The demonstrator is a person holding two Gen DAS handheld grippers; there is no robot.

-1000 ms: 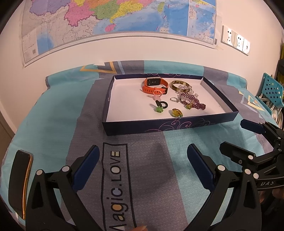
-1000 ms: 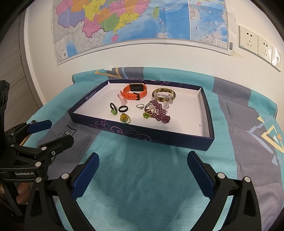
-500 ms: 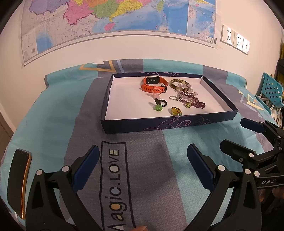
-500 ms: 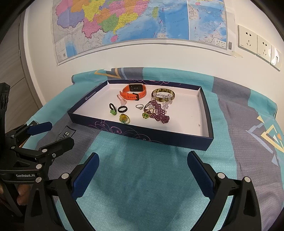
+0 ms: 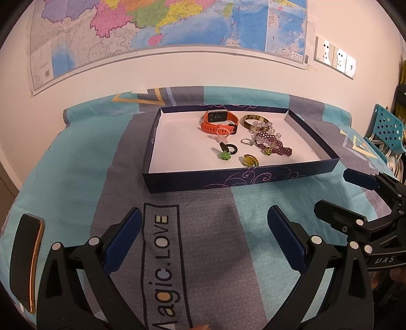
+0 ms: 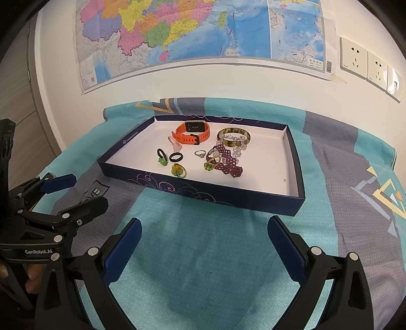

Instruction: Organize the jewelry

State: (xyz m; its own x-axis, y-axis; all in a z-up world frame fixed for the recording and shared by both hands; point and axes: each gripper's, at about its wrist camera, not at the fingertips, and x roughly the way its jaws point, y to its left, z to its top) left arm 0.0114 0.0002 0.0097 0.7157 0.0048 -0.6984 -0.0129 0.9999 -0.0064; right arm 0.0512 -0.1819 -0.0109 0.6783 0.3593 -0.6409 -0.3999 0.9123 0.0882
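A shallow dark blue box (image 5: 223, 180) (image 6: 203, 194) with a white floor holds the jewelry: an orange watch (image 5: 219, 120) (image 6: 192, 132), an olive bangle (image 5: 253, 121) (image 6: 233, 135), a purple beaded bracelet (image 5: 274, 146) (image 6: 228, 163), a silver ring (image 5: 245, 141) (image 6: 199, 153), a black ring (image 5: 231, 148) (image 6: 175, 157), a green charm (image 5: 224, 155) (image 6: 162, 161) and a yellow ring (image 5: 250, 160) (image 6: 178, 170). My left gripper (image 5: 203, 236) and my right gripper (image 6: 203, 238) are both open and empty, hovering over the cloth in front of the box.
A teal and grey cloth (image 5: 208, 241) covers the table. A dark phone (image 5: 26, 261) lies at the left front edge. A wall with a map (image 5: 165, 22) and sockets (image 6: 365, 66) stands behind. A teal perforated chair (image 5: 387, 127) is at the right.
Both grippers have drawn back slightly from the box, which looks a little smaller and farther. Both stay open and the jewelry has not moved.
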